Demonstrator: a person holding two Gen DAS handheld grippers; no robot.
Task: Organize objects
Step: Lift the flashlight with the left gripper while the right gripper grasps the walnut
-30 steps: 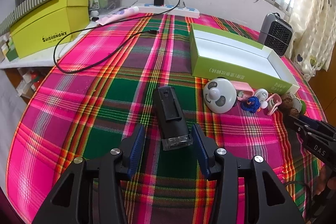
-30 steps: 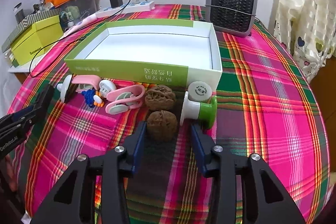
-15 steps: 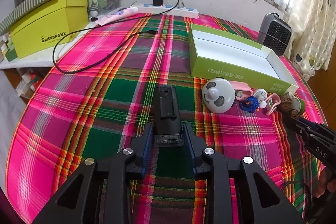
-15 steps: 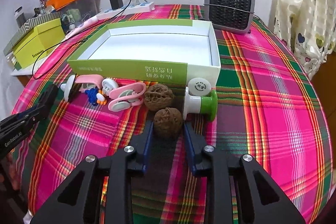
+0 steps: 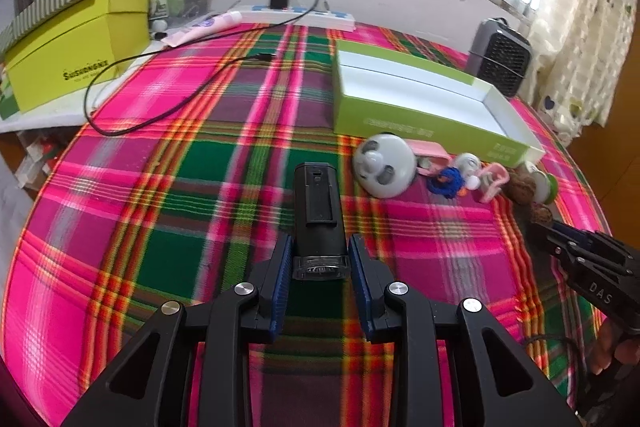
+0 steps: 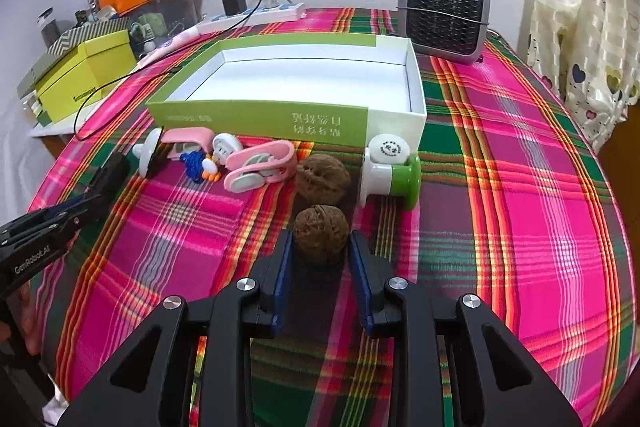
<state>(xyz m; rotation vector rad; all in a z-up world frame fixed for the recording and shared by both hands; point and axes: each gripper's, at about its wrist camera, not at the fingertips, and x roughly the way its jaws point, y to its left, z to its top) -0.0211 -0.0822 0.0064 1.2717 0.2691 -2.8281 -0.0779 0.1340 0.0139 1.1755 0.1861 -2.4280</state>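
Both grips just closed: left gripper [image 5: 320, 259] clamps the black boxy torch-like gadget [image 5: 319, 213] at centre frame, right gripper [image 6: 320, 251] pinches the nearer brown wrinkled walnut [image 6: 320, 233], both objs apparently on the plaid cloth. Green-and-white open cardboard box [image 6: 256, 115] sits empty upper centre. Nothing's packed yet, and the panda toy [image 5: 385, 165], pink clips and 2nd walnut [image 6: 323, 178] wait along its front wall, so the job's barely started.

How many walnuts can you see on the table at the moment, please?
2: one walnut is clamped between the right tongs; the other walnut lies just beyond it, before the green box. None seem hidden.
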